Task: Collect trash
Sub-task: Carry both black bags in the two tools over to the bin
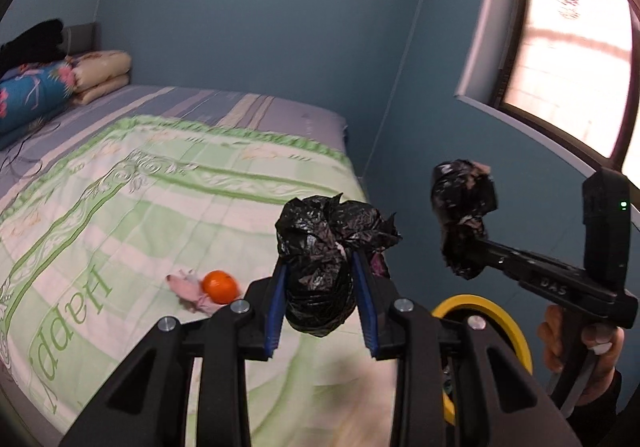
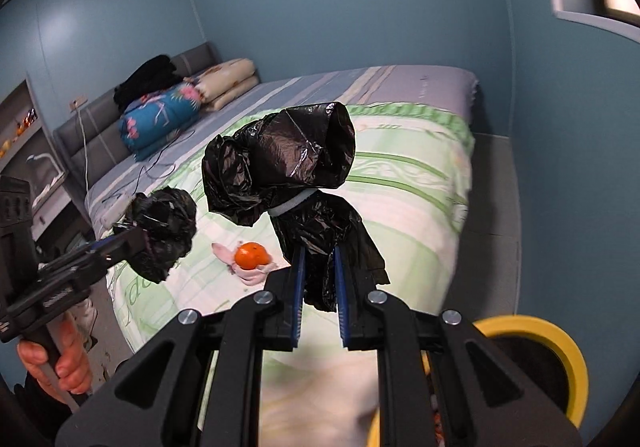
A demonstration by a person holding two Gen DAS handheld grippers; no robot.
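Observation:
My left gripper is shut on a crumpled black plastic bag, held above the bed's near edge. My right gripper is shut on a second black bag that has a white band around its neck. Each gripper shows in the other's view: the right gripper with its bag, the left gripper with its bag. On the green quilt lie an orange and a pink crumpled tissue. A yellow-rimmed bin stands below, to the right of the bed.
Folded blankets and dark clothes are piled at the head of the bed, with a cable across the sheet. Blue walls close in behind and to the right, under a window. A hand holds the right gripper's handle.

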